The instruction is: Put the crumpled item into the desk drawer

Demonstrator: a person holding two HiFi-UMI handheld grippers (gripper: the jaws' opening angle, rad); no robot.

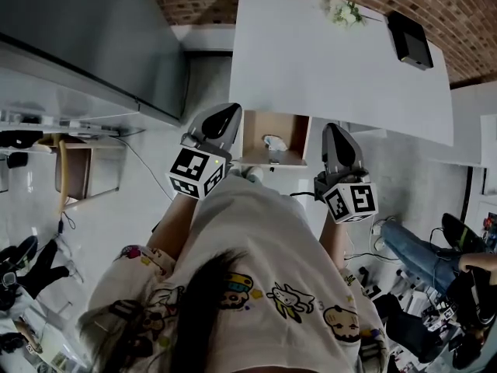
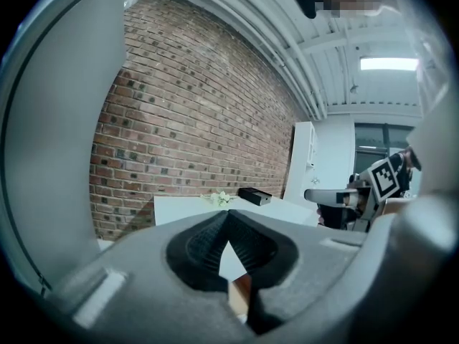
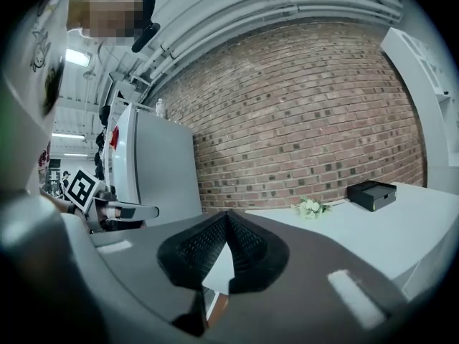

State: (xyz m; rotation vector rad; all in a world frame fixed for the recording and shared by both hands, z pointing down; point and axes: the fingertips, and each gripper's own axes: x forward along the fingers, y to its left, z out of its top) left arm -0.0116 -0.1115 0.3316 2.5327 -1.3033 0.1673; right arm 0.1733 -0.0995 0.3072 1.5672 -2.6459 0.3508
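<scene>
Already the crumpled item [image 1: 272,142] is lying inside the open drawer [image 1: 298,134] under the bench [image 1: 326,68]. You are holding the left gripper [image 1: 231,110] and the right gripper [image 1: 332,129] before it, fingers clenched on nothing. Probably only closing the drawer is remaining.

Flowers [image 1: 344,10] and a box [image 1: 409,40] sit at the desk's [image 1: 326,68] far edge; the drawer [image 1: 295,134] at its near edge holds the crumpled item [image 1: 272,142].

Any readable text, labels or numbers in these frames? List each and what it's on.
No readable words or numbers in any view.
Left gripper and right gripper cubes: black-and-white square marker patterns, not text.
White cartoon-print shirt: any lettering is too small to read.
Flat black box on the white desk: no label legible.
</scene>
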